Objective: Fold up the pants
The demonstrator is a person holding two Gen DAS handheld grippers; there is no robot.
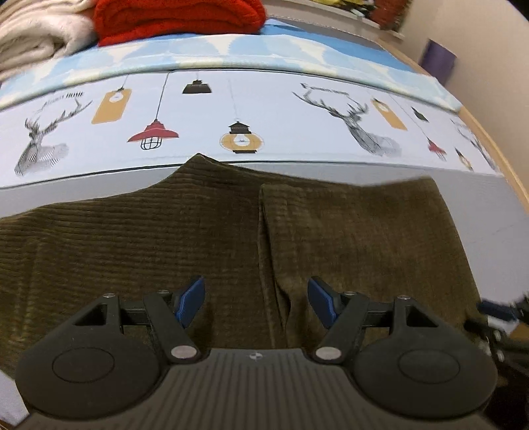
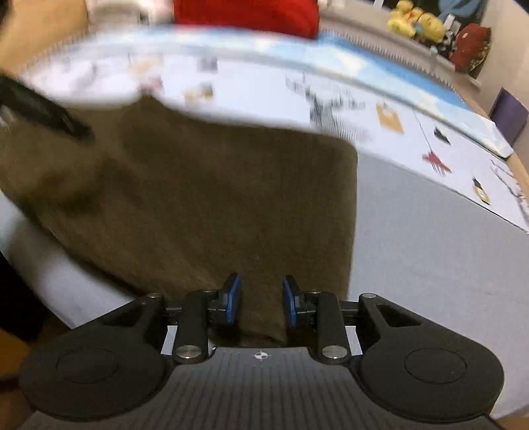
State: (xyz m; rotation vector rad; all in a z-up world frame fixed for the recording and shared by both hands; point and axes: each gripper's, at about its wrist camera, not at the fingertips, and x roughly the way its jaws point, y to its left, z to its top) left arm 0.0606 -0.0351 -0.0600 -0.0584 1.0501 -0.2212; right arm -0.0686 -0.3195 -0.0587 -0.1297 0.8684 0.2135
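Observation:
Olive-brown corduroy pants [image 1: 205,231] lie flat on the grey surface, a seam or folded edge running down their middle. My left gripper [image 1: 256,302] is open just above the pants, jaws wide apart, nothing between them. In the right wrist view the pants [image 2: 198,198] fill the centre, blurred by motion. My right gripper [image 2: 261,302] is open with a narrower gap, over the near edge of the pants; I cannot tell if it touches the cloth. The other gripper shows as a dark blur at the left edge [image 2: 43,112].
A grey mat [image 2: 429,264] lies under the pants. Behind it are a printed sheet with deer and lamps [image 1: 264,109], a blue strip [image 1: 297,49], a red folded blanket [image 1: 178,20] and a cream one [image 1: 36,33]. Plush toys [image 2: 416,20] sit far right.

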